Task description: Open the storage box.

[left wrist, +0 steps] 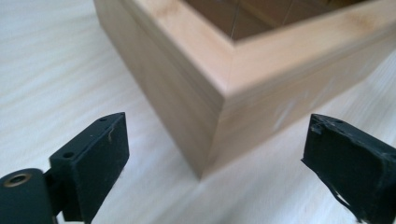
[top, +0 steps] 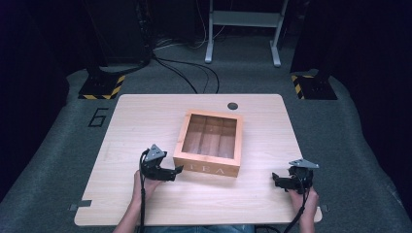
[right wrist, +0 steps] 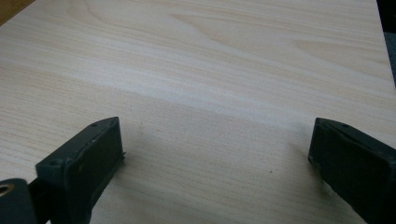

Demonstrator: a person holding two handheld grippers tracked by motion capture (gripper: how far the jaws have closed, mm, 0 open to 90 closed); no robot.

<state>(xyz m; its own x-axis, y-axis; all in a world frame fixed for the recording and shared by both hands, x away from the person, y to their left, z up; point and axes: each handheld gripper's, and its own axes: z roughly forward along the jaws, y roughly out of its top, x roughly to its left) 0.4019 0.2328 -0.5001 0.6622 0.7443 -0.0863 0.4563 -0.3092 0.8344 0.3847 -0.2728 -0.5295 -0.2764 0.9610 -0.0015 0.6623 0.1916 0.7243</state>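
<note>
A wooden tea box [top: 206,165] with a see-through lid and "TEA" on its front wall stands shut at the middle of the light wooden table [top: 145,116]. My left gripper [top: 177,171] lies low on the table at the box's front left corner, open. In the left gripper view that corner [left wrist: 224,93] stands between and just beyond the spread jaws of the left gripper [left wrist: 219,140], which do not touch it. My right gripper [top: 276,179] rests near the table's front right, pointing left. The right gripper [right wrist: 215,144] is open over bare table [right wrist: 210,70].
A small dark round cap [top: 232,106] sits in the tabletop behind the box. Beyond the table are grey carpet, black cables [top: 189,73], two stand bases with yellow-black tape [top: 102,87], and a white frame's legs [top: 243,29].
</note>
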